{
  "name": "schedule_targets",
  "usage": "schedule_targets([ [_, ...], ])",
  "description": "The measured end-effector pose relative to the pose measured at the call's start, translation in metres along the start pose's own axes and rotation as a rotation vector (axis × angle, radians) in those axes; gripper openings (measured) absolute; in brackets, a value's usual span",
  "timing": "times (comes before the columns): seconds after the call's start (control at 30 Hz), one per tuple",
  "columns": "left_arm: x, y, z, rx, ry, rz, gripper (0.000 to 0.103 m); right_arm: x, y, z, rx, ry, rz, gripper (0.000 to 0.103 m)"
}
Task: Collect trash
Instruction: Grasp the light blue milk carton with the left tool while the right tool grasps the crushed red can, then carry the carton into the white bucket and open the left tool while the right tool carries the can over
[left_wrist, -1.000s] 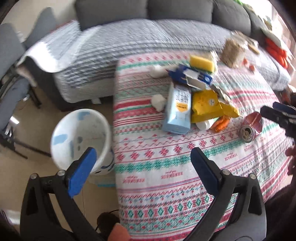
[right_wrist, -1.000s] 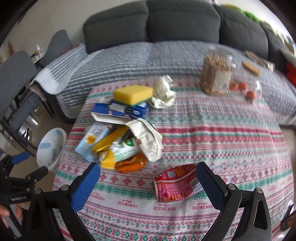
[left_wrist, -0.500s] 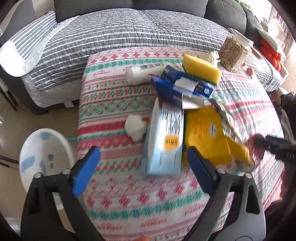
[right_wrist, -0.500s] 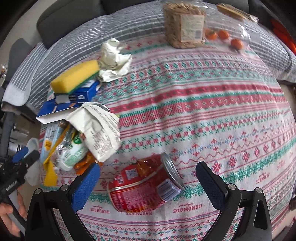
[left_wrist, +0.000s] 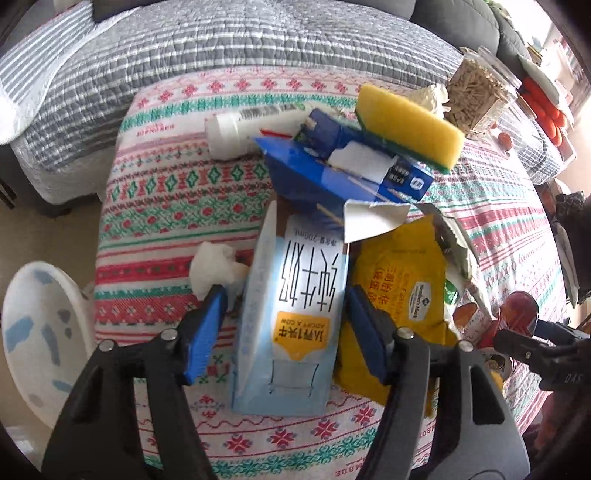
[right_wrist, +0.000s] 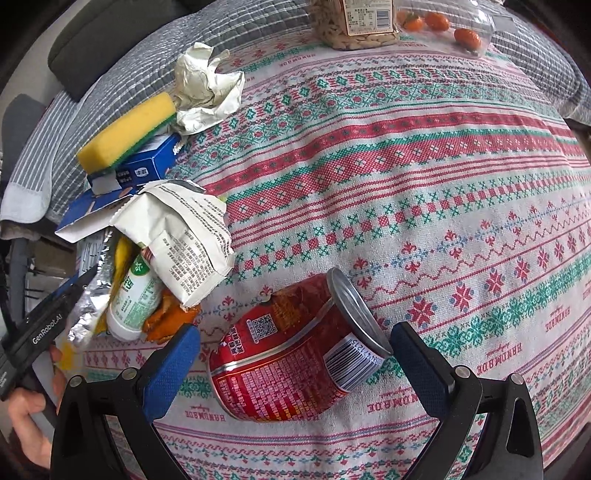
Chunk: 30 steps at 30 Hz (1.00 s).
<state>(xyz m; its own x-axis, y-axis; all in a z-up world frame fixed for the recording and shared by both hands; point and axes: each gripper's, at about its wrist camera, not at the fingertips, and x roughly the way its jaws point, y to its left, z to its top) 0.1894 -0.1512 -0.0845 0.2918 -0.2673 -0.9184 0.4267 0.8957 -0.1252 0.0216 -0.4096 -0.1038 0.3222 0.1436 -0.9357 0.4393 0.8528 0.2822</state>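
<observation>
A light blue milk carton (left_wrist: 295, 314) lies flat on the patterned tablecloth (left_wrist: 166, 206). My left gripper (left_wrist: 286, 332) is open, one finger on each side of the carton, apart from it. A dented red can (right_wrist: 295, 354) lies on its side near the table's front. My right gripper (right_wrist: 295, 365) is open and straddles the can without touching. Around the carton lie a yellow wrapper (left_wrist: 402, 295), a blue box (left_wrist: 343, 170), a yellow sponge (left_wrist: 406, 129), a white bottle (left_wrist: 251, 129) and a tissue wad (left_wrist: 216, 267).
A white bin (left_wrist: 40, 332) stands on the floor left of the table. A printed white bag (right_wrist: 181, 236), a small green-white bottle (right_wrist: 133, 295) and crumpled paper (right_wrist: 203, 88) lie left of the can. A nut jar (right_wrist: 354, 22) and oranges (right_wrist: 465, 35) stand at the back. A grey sofa (left_wrist: 221, 40) lies behind.
Both grippers have moved forward and down. The left one now has the milk carton between its open fingers; the right one now has the red can between its open fingers.
</observation>
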Motion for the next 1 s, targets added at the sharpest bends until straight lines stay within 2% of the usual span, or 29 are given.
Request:
schedule_targets([
  [0.13,0.001,0.007,-0.001,-0.041,0.012,-0.037,0.061,0.009,-0.001,0.005,-0.005,-0.03,-0.02,0.096],
  [0.27,-0.006,0.012,-0.005,-0.068,0.006,-0.049,0.061,0.005,0.003,0.008,-0.007,-0.062,-0.027,0.077],
  [0.3,-0.009,0.013,-0.006,-0.071,0.001,-0.049,0.06,0.004,0.002,0.008,-0.006,-0.068,-0.023,0.061],
  [0.33,-0.012,0.013,-0.007,-0.072,-0.004,-0.05,0.06,0.003,0.001,0.009,0.0,-0.081,-0.016,0.051],
  [0.37,-0.015,0.013,-0.009,-0.073,-0.011,-0.051,0.06,0.0,0.0,0.01,0.004,-0.085,-0.002,0.036],
  [0.4,-0.02,0.014,-0.01,-0.074,-0.019,-0.054,0.06,-0.001,-0.001,0.009,0.01,-0.083,0.015,0.028],
  [0.7,-0.05,0.027,-0.021,-0.079,-0.072,-0.081,0.059,-0.027,0.002,0.016,-0.008,-0.139,0.1,0.012],
  [0.8,-0.058,0.031,-0.025,-0.077,-0.083,-0.086,0.059,-0.036,0.003,0.019,-0.025,-0.156,0.121,0.011],
  [1.0,-0.079,0.043,-0.04,-0.073,-0.117,-0.092,0.059,-0.049,0.016,-0.008,-0.034,-0.184,0.141,0.009],
])
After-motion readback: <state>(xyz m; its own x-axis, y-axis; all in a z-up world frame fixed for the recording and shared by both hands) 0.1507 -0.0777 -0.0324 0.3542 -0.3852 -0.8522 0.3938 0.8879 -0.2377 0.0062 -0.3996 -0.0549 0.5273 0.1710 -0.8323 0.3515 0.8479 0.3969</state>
